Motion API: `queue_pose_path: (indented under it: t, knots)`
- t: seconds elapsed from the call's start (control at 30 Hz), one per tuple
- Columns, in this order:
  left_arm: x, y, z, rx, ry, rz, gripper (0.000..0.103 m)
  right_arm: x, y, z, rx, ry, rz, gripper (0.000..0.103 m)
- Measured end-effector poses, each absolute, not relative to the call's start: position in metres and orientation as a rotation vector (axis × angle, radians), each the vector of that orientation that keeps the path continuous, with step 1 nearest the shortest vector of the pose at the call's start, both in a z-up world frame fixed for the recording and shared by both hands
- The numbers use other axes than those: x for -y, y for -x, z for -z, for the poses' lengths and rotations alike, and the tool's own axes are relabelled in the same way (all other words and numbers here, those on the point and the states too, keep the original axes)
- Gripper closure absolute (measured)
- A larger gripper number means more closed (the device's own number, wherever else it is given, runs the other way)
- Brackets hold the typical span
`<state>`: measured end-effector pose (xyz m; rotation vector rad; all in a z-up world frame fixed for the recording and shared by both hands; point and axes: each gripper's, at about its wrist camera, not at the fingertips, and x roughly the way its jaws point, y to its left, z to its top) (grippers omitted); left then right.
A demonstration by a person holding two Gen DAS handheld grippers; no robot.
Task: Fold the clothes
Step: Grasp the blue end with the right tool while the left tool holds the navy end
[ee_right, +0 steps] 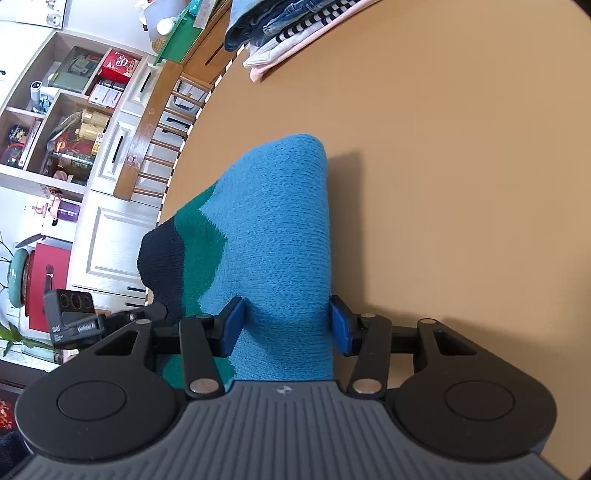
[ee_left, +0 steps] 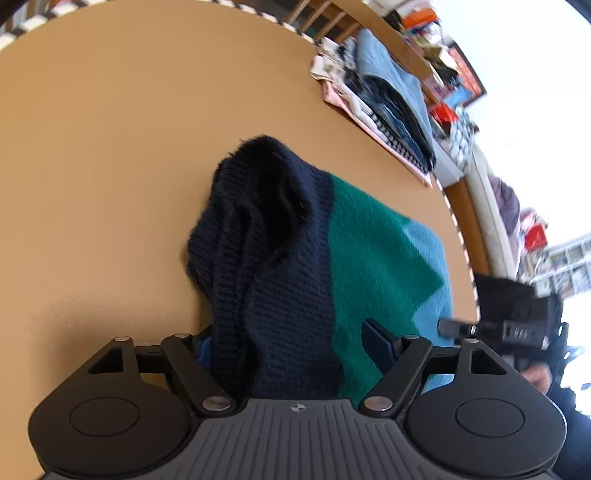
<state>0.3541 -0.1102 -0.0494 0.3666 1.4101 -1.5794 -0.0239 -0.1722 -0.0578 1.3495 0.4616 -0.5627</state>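
A knitted sweater with navy, green and light blue blocks [ee_left: 303, 258] hangs over the tan round table [ee_left: 110, 147]. My left gripper [ee_left: 291, 347] has its jaws on either side of the navy part and holds it up. My right gripper [ee_right: 286, 325] has its blue pads [ee_right: 232, 325] pressed on either side of the light blue part [ee_right: 280, 236] and holds it up. Each gripper shows in the other's view, the right one in the left wrist view [ee_left: 517, 325] and the left one in the right wrist view [ee_right: 81, 321].
A stack of folded clothes [ee_left: 388, 99] lies at the table's far edge, also in the right wrist view [ee_right: 288, 26]. A wooden chair [ee_right: 159, 133] stands by the table's rim. Shelves and cupboards [ee_right: 62, 110] fill the room behind.
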Motion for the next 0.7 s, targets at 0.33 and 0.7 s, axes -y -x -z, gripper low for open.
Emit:
queue_pose_path:
  t: [0.33, 0.7]
  knots:
    - [0.122, -0.364, 0.055, -1.437, -0.393, 1.538, 0.065, 0.169, 0.024, 0.056, -0.471, -1.344, 0.591, 0.059]
    - [0.118, -0.340, 0.039, -1.283, -0.487, 1.539, 0.076, 0.160, 0.013, 0.045, -0.508, -1.250, 0.655, 0.079]
